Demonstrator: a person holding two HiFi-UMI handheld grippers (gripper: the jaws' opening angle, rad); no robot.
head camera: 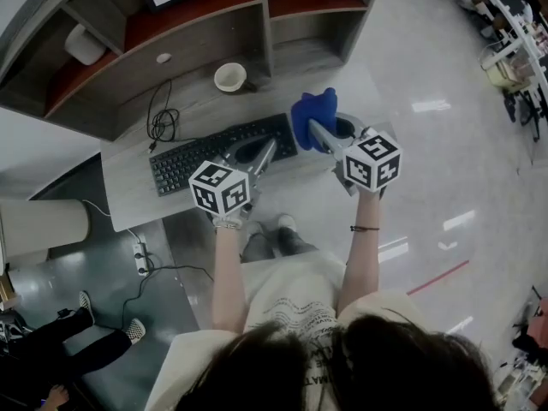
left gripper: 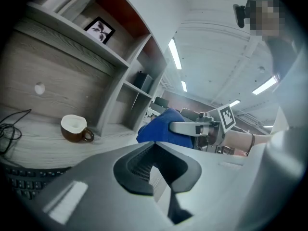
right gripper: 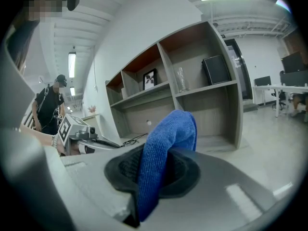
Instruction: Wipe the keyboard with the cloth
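A black keyboard (head camera: 218,152) lies on the grey desk (head camera: 128,191); its near edge shows in the left gripper view (left gripper: 24,179). A blue cloth (head camera: 313,116) sticks up from my right gripper (head camera: 320,132), which is shut on it above the keyboard's right end. In the right gripper view the cloth (right gripper: 166,148) is pinched between the jaws and folds over them (right gripper: 156,165). My left gripper (head camera: 262,152) hovers over the keyboard's right half, jaws shut with nothing between them (left gripper: 154,147). The cloth (left gripper: 159,128) hangs just to its right.
A brown-and-white cup (head camera: 229,77) (left gripper: 74,127) stands at the back of the desk, beside a coiled black cable (head camera: 161,122). Shelves (head camera: 197,20) rise behind, holding a framed picture (right gripper: 149,79). A person (right gripper: 49,109) stands far off. A power strip (head camera: 141,258) lies on the floor.
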